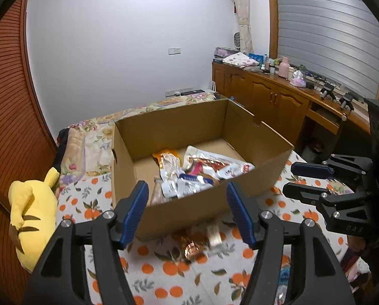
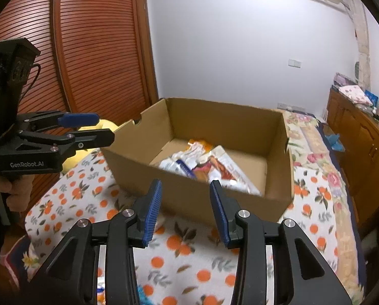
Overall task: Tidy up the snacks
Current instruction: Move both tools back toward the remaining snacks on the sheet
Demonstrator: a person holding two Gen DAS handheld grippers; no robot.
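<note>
An open cardboard box [image 1: 189, 211] stands on the bed and holds several snack packets [image 1: 189, 172]. It also shows in the right wrist view [image 2: 179, 198] with the packets [image 2: 204, 165] inside. My left gripper [image 1: 186, 190] is open and empty, just in front of the box's near wall. My right gripper [image 2: 185, 188] is open and empty, also in front of the box. A copper-foil snack [image 1: 193, 244] and a pale packet [image 1: 213, 233] lie on the blanket before the box. Each gripper shows in the other's view: the right [image 1: 291, 178] and the left [image 2: 105, 127].
An orange-print blanket [image 1: 164, 274] covers the bed. A yellow plush toy [image 1: 32, 216] lies at its left edge. A wooden cabinet [image 1: 278, 94] with clutter runs along the right wall. A slatted wooden door [image 2: 93, 38] stands on the left.
</note>
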